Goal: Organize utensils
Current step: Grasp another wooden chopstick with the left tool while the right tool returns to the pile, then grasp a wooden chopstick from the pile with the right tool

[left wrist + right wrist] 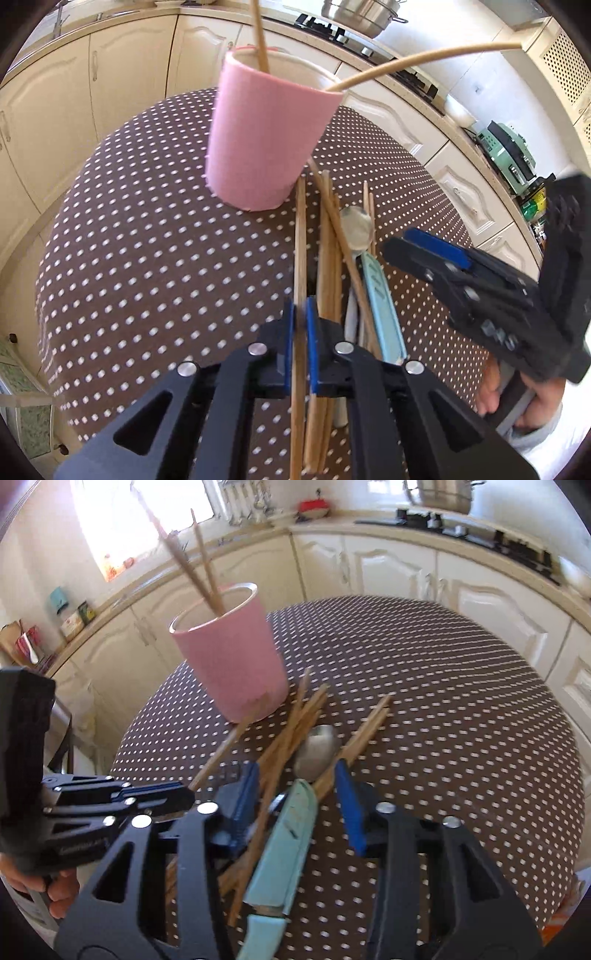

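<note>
A pink cup (266, 136) (231, 657) stands on the dotted table with two wooden chopsticks (260, 33) (201, 565) leaning in it. Just in front of it lies a pile of chopsticks (328, 254) (295, 720), a metal spoon (356, 227) (317, 749) and a light blue handled utensil (382, 306) (288, 842). My left gripper (300, 343) (186, 795) is shut on one chopstick (300, 229) (221, 751) at the pile's left edge. My right gripper (295, 805) (399, 251) is open low over the pile, with the blue handle and several chopsticks between its fingers.
The round table (129, 240) (461, 720) wears a brown cloth with white dots. Cream cabinets (122, 74) (388, 568) ring it. A steel pot (356, 14) sits on the hob behind. A hand (517, 398) holds the right gripper.
</note>
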Tool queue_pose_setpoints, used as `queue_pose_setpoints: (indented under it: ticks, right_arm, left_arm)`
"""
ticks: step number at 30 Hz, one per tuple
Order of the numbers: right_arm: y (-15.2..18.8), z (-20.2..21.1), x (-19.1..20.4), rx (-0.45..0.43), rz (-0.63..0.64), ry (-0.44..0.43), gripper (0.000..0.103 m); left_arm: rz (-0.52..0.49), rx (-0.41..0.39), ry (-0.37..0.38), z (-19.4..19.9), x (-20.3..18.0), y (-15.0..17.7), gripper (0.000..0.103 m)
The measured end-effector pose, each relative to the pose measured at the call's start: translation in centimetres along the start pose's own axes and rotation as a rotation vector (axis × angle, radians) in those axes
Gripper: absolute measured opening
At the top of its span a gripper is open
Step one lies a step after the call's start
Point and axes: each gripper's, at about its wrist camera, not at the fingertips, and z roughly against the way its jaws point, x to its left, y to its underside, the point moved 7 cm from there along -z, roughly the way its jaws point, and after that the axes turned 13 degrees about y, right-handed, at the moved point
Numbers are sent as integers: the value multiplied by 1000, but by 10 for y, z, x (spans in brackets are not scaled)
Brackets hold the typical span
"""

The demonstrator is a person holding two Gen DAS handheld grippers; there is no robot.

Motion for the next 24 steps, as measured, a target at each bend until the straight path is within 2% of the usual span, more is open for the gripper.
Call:
queue_pose_setpoints:
  ticks: [9,14,15,19,23,24]
  right_arm:
    - [-12,-32,24,140,28,17,33]
    - [-19,-45,29,195,8,8,23]
    - [-19,-47,29,200,7,8,18]
    - [-17,-51,30,215,8,6,9]
    - [-18,-52,28,222,-7,-12,9]
    - [-17,-52,26,223,-16,-20,9]
  left_arm:
    - [27,48,-11,9,28,15,7]
    - [24,82,-25,-2,29,8,8]
    - [23,85,-28,-2,30,7,9]
    - [20,99,-45,-6,30,-1,9]
    - [12,120,-61,-12,29,-7,13]
    - [10,128,-61,-14,29,-10,16]
